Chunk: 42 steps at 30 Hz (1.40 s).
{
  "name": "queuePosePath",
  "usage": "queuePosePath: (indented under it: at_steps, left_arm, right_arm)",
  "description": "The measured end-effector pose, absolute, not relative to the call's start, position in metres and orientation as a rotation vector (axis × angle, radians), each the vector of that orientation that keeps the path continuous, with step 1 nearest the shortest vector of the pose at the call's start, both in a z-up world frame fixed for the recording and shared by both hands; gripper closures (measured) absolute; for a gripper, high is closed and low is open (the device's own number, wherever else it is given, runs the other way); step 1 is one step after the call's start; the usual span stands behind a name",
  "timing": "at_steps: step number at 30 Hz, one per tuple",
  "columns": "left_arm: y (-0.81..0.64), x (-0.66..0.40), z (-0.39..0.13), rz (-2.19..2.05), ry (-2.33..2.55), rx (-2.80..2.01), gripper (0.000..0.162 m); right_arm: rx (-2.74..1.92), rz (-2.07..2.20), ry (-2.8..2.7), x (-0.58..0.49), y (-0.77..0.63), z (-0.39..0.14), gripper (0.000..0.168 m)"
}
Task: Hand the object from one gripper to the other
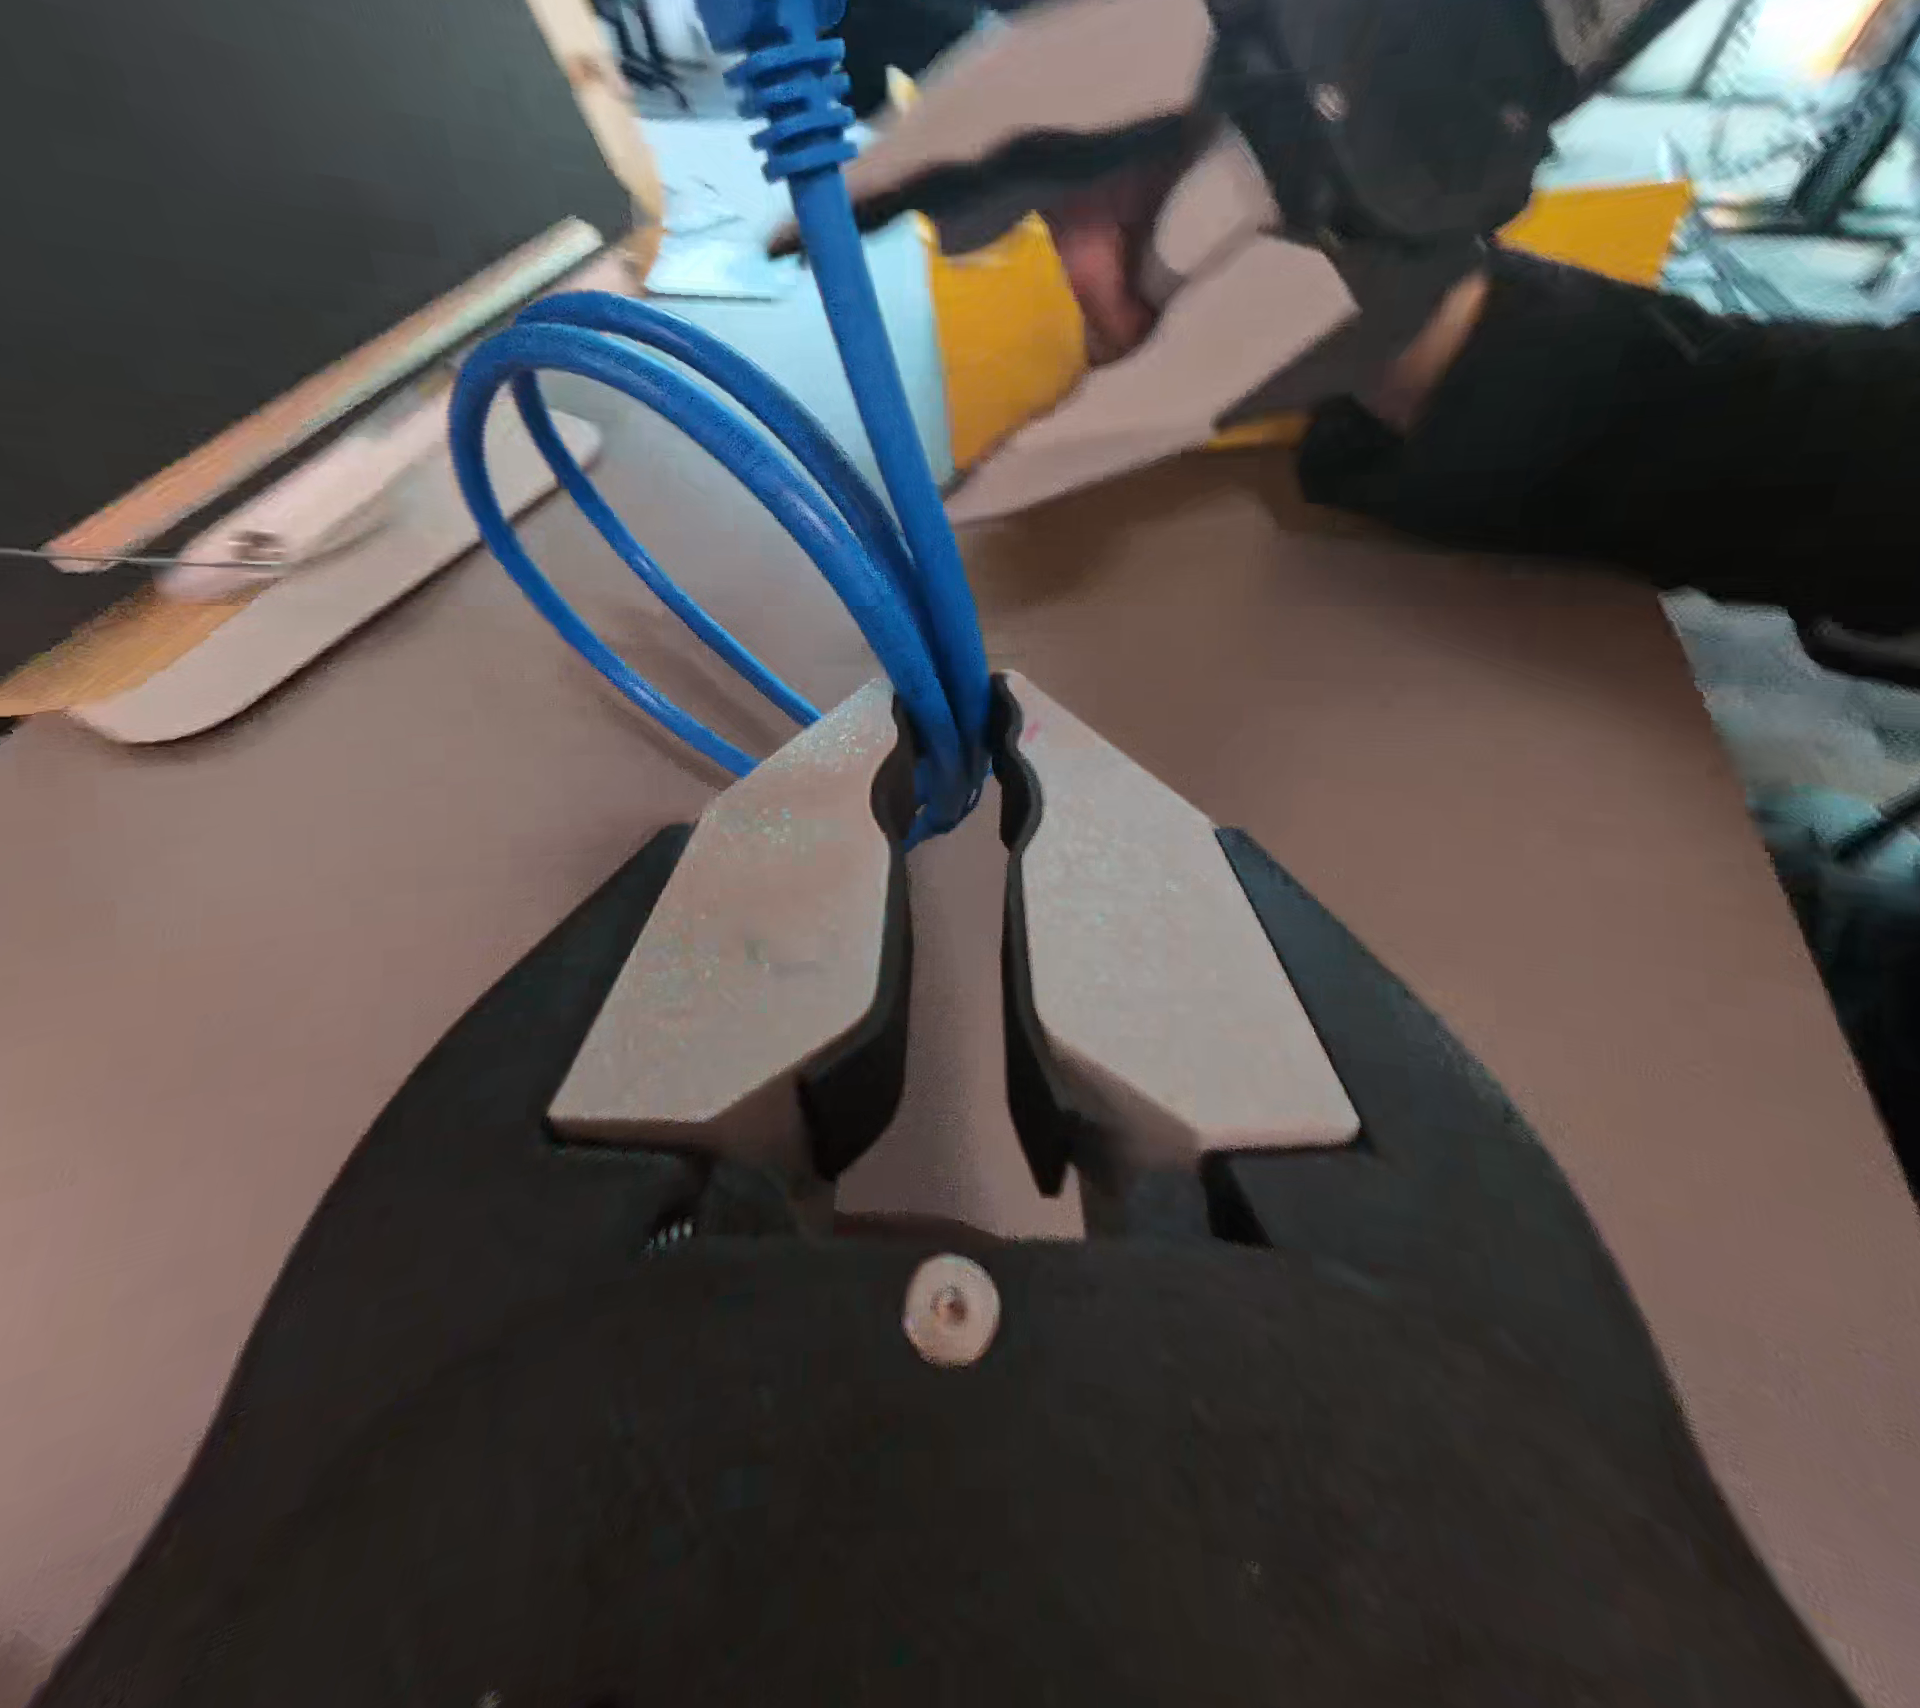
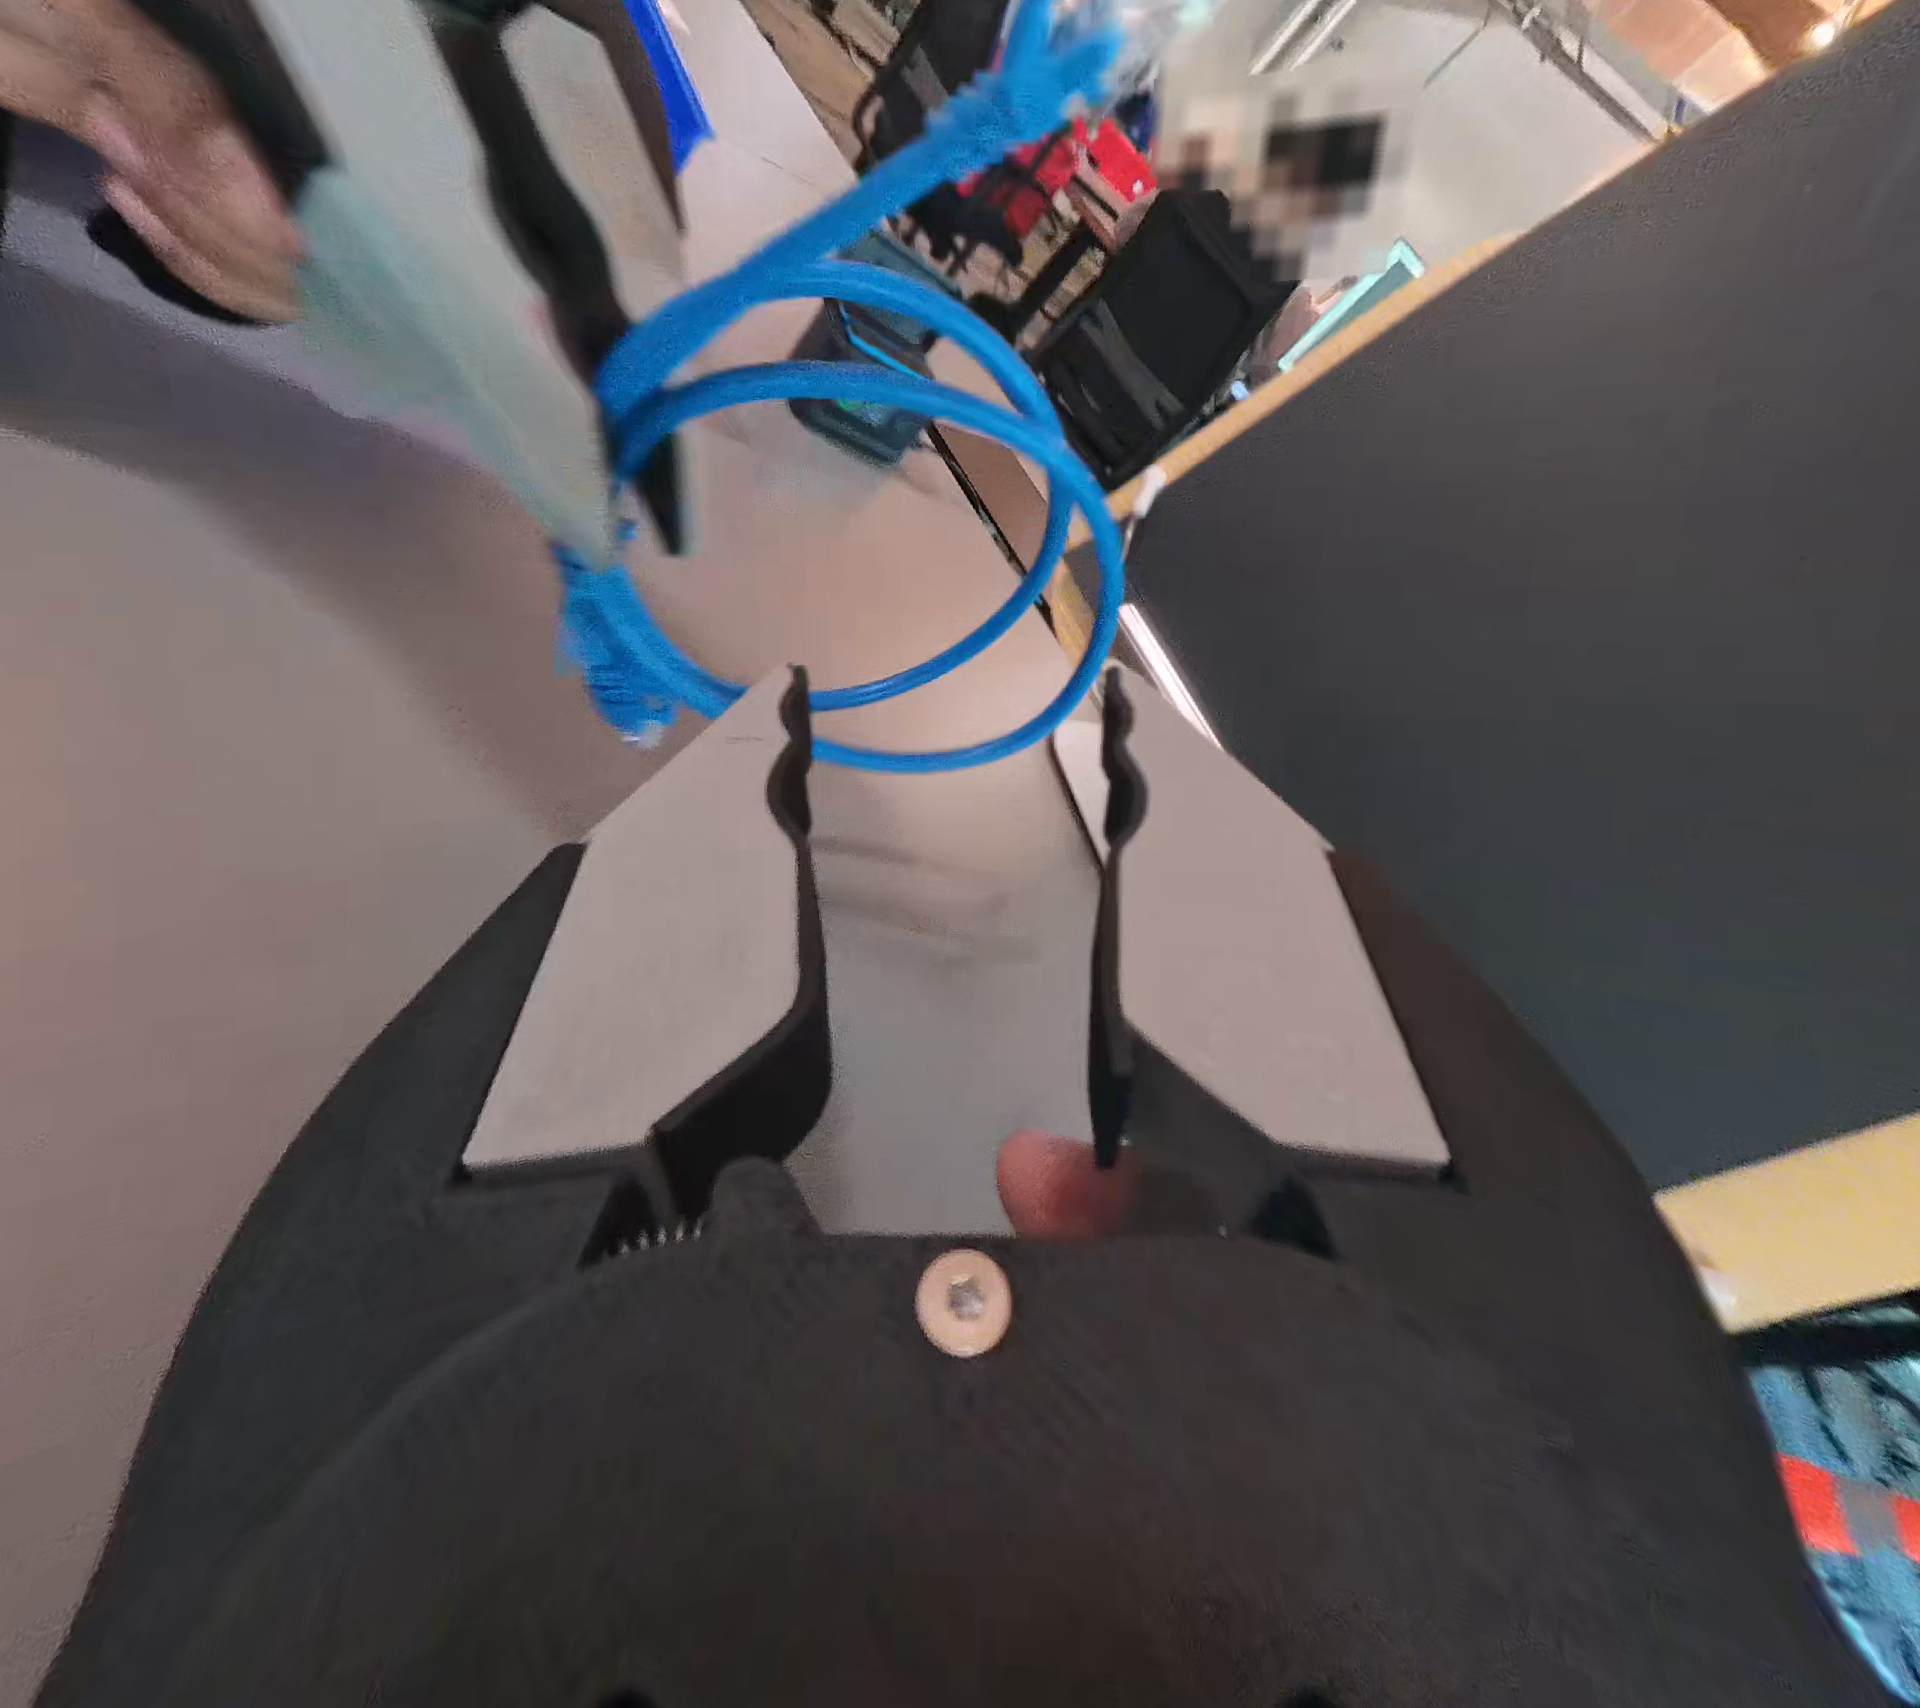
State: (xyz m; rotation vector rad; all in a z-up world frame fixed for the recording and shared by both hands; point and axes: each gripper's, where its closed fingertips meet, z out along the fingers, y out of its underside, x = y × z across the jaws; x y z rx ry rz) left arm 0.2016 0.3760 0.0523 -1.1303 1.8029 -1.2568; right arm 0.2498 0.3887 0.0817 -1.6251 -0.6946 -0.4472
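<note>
A coiled blue cable [image 1: 862,328] is pinched between the fingertips of my left gripper [image 1: 948,713], which is shut on it above the brown table [image 1: 1351,827]. Its loops bulge to the left and one plug end stands upward. My right gripper [image 1: 904,370] shows blurred beyond the cable, jaws apart. In the right wrist view my right gripper [image 2: 956,702] is open, and the low part of the cable loops [image 2: 925,759] runs across the gap between its fingertips without being pinched. The left gripper [image 2: 623,515] holds the coil from the upper left.
A dark panel with a wooden edge [image 1: 260,100] stands along the left side of the table; it also shows in the right wrist view [image 2: 1558,619]. A flat cardboard piece [image 1: 312,598] lies at its foot. A person's dark sleeve [image 1: 1662,432] reaches in from the right.
</note>
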Motion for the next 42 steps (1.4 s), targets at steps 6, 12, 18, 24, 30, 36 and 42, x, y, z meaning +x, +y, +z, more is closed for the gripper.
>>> queuePosePath:
  at_steps: [6,12,18,24,30,36,42]
  left_arm:
    - [0.359,0.198,0.029,-1.314,1.948,-1.280,0.153]
    - [0.340,0.193,0.026,-1.334,2.034,-1.318,0.153]
    - [0.324,0.188,0.026,-1.362,2.099,-1.276,0.152]
    - [0.337,0.196,0.028,-1.468,1.979,-1.440,0.154]
    - [0.304,0.186,0.033,-1.525,2.122,-1.245,0.153]
    - [0.324,0.196,0.066,-1.665,1.869,-1.242,0.123]
    - [0.388,0.198,0.121,-1.835,1.326,-1.267,0.132]
  right_arm:
    - [-1.593,-0.808,-0.943,0.245,0.365,0.091,0.119]
    - [-1.558,-1.150,-1.325,0.220,0.360,0.090,0.118]
    - [-1.539,-1.350,-1.527,0.222,0.381,0.078,0.107]
    - [-1.452,-1.445,-1.480,0.222,0.378,0.093,0.106]
    - [-1.442,-1.455,-1.616,0.222,0.387,0.066,0.123]
    - [-1.640,-1.369,-1.370,0.252,0.381,0.085,0.162]
    - [-2.084,-1.416,-0.788,0.385,0.298,0.170,0.163]
